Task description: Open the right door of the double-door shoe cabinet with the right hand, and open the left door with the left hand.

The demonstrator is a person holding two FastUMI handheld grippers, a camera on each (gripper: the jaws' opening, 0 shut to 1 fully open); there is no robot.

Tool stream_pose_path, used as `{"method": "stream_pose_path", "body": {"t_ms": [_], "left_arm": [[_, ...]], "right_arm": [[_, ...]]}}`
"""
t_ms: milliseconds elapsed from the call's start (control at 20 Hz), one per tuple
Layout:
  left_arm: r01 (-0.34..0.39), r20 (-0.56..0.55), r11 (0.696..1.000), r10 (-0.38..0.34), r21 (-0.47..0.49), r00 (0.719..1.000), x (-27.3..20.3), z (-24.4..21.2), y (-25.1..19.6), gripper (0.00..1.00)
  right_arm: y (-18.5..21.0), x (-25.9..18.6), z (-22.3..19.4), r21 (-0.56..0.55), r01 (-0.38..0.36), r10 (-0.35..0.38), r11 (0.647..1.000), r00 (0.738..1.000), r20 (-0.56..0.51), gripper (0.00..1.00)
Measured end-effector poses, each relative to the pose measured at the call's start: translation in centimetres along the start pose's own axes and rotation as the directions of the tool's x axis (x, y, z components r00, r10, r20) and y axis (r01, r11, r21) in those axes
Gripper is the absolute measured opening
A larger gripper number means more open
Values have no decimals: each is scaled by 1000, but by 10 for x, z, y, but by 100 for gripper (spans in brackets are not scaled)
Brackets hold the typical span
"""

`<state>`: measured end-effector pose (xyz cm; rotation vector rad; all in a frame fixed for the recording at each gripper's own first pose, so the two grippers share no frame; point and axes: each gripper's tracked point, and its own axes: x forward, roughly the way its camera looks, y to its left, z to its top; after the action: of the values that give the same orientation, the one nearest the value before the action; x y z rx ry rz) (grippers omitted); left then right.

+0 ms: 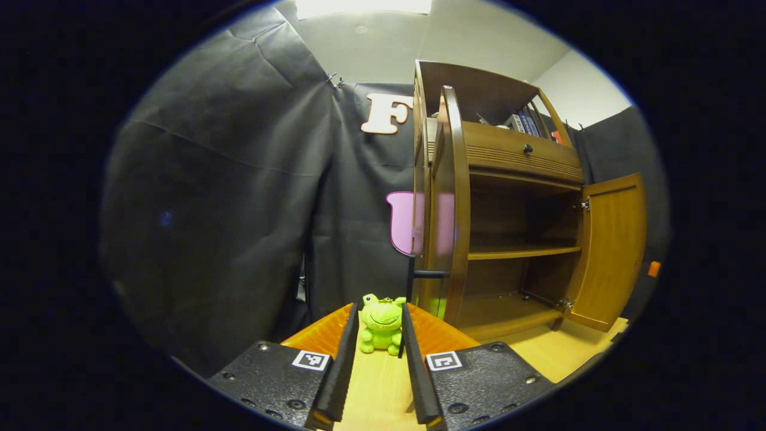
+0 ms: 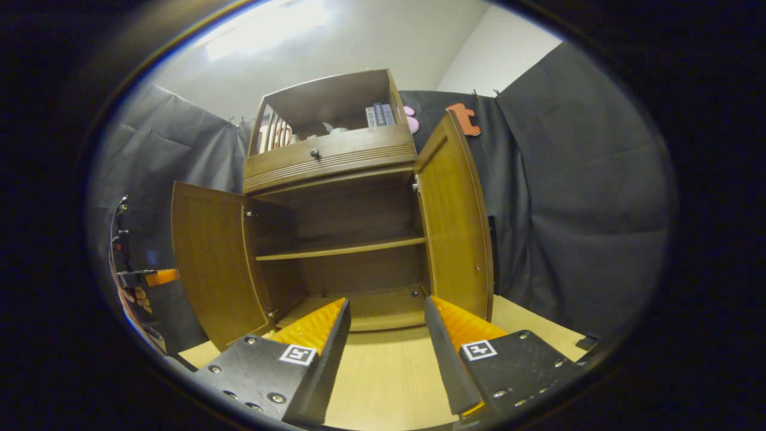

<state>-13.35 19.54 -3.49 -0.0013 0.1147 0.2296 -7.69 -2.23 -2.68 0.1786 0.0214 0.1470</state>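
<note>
The wooden shoe cabinet [image 2: 335,155] stands on the table with both lower doors swung out. In the right gripper view the left door [image 2: 209,263] and the right door [image 2: 455,227] stand wide apart, baring a shelf [image 2: 341,248]. My right gripper [image 2: 386,302] is open in front of the cabinet, holding nothing. In the left gripper view the left door [image 1: 447,203] shows edge-on with its dark handle [image 1: 428,274], and the right door [image 1: 610,251] hangs open beyond. My left gripper [image 1: 379,308] is open, left of that door and apart from the handle.
A green frog plush [image 1: 381,332] sits on the wooden table [image 1: 377,389] at my left fingertips. A drawer with a knob [image 2: 314,153] and books [image 2: 377,114] lie above the doors. A hand [image 2: 134,293] shows at the far left edge. Black cloth walls surround the booth.
</note>
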Motion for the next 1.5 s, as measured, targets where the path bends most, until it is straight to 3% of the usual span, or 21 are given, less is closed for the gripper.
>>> {"method": "stream_pose_path", "body": {"t_ms": [200, 250, 400, 550, 700, 950, 1100, 1250, 1500], "left_arm": [[1, -15, 1000, -1, -2, 1000, -12, -1, -21, 58], [-21, -13, 1000, 21, 21, 1000, -15, 0, -23, 67], [-76, 33, 991, 73, 112, 997, -20, 10, -36, 74], [-4, 0, 997, 4, 83, 1000, -22, 4, -77, 87], [9, -8, 999, -9, 40, 1000, -17, 7, -96, 100], [23, 7, 999, -24, 39, 1000, -9, 13, -134, 94], [44, 28, 998, -45, 55, 999, -8, 21, -161, 96], [78, 42, 996, -80, 53, 996, -5, 24, -186, 93], [116, 37, 992, -118, 50, 992, 9, 22, -221, 96]], "right_arm": [[-4, 2, -6, -17, -19, 19, 1000, 1000, -10, 74], [-6, 2, -6, -15, -21, 21, 1000, 1000, -8, 74], [-13, 1, -5, -20, -25, 25, 999, 1000, -3, 74], [-21, 3, -3, -13, -24, 24, 1000, 1000, -1, 74], [-25, 6, -1, 1, -35, 35, 999, 999, 4, 74], [-33, 19, -5, -2, -38, 38, 999, 999, -11, 74], [-35, 26, -9, 16, -35, 35, 999, 999, -24, 74], [-31, 36, -3, 24, -35, 35, 999, 999, -21, 74], [-12, 47, 13, -30, -73, 73, 997, 997, -9, 74]]}}
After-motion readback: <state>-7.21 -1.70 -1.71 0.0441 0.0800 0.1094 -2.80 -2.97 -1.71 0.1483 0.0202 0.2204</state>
